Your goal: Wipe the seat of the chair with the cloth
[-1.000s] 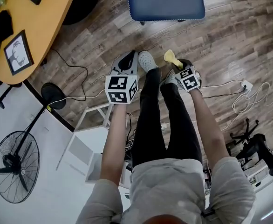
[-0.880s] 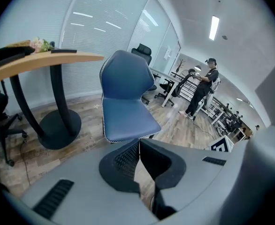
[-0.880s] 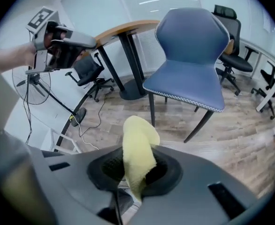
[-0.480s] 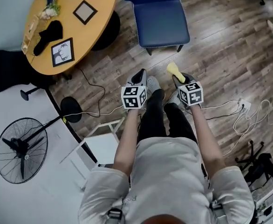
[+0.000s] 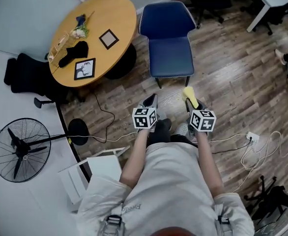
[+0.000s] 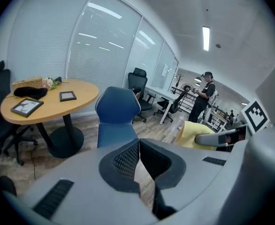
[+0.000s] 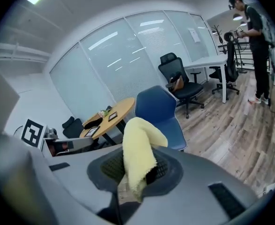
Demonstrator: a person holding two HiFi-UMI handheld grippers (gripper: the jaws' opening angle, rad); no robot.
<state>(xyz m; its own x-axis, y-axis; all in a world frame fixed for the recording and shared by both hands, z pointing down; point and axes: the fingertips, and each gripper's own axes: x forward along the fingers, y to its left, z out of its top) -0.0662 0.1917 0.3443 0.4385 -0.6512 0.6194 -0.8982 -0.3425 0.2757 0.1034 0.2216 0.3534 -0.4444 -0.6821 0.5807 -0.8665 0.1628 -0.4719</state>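
Yellow cloth (image 7: 140, 139), long axis running up and forward out of the right gripper (image 7: 136, 170), top fold drooping toward the chair. Pinched tight between both jaws, loose end hanging below. Left gripper (image 6: 138, 149) closed, tips meeting, nothing between. Blue chair seat (image 5: 171, 58) ahead, well apart from both grippers, front edge nearest, backrest (image 5: 166, 18) on the far side. Bare wood floor (image 5: 222, 77) in between. Round wooden table (image 5: 102, 18) just beside the seat on the left; open floor on the right.
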